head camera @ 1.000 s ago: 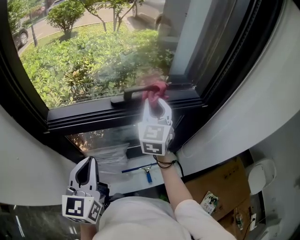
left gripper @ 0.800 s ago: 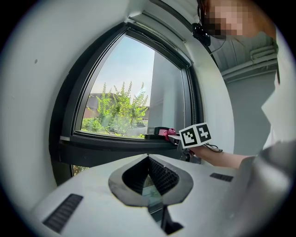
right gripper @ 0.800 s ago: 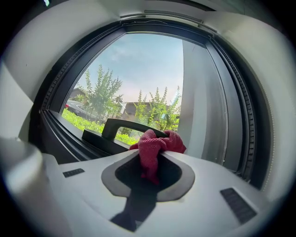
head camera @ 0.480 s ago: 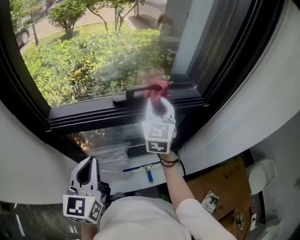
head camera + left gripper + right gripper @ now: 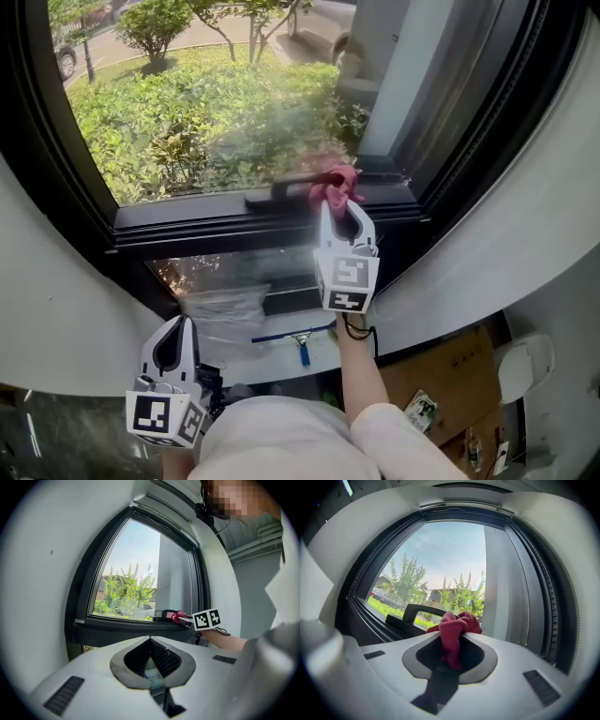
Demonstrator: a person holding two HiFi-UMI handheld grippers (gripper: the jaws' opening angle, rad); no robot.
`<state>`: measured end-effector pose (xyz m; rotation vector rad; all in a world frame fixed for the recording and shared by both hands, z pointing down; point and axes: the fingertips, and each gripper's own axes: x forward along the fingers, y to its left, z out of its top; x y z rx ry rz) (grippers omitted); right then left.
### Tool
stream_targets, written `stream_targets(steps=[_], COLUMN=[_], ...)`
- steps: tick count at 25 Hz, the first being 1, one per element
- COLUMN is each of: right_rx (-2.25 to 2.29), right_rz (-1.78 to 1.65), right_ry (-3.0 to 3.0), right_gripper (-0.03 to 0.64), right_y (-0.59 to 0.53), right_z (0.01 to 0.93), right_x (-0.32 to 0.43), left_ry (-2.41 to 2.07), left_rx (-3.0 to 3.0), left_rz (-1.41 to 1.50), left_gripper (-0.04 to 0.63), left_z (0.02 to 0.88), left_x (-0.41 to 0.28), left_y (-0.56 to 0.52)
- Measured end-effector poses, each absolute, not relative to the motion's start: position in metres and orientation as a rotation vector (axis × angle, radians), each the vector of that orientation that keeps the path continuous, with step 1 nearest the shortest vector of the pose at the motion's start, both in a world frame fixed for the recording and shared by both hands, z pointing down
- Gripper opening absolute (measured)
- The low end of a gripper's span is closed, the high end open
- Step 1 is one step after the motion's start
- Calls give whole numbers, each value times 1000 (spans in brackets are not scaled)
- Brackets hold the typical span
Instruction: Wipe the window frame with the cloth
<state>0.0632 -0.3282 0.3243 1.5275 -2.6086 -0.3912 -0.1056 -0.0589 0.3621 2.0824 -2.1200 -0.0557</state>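
My right gripper is shut on a red cloth and presses it against the black window frame's bottom rail, at the right end of the black handle. In the right gripper view the cloth bulges out from between the jaws of the right gripper, with the handle just behind it. My left gripper hangs low at the left, shut and empty. The left gripper view shows the left gripper far from the frame, with the cloth in the distance.
Below the rail, a blue-handled squeegee and a clear plastic bag lie on a lower ledge. Cardboard lies at the bottom right. The frame's right upright stands close beside the cloth. White wall curves on both sides.
The right gripper's body has swung a little to the right while the cloth stays at the handle's right end. The head view has shifted slightly. The left gripper has not moved.
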Motion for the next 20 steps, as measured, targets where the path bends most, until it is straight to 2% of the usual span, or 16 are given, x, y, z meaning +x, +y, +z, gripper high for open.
stream_targets(steps=[14, 20], right_rx=[1830, 1836], right_rz=[-487, -540], right_ry=[-2391, -2306], right_gripper=[80, 80], right_y=[-357, -378], right_z=[297, 309], right_x=[220, 249], left_ry=[-2094, -2099], left_rx=[2105, 2102], left_rz=[-47, -34], left_gripper=[8, 8], left_z=[366, 366], left_x=[-85, -82], left_y=[-56, -55])
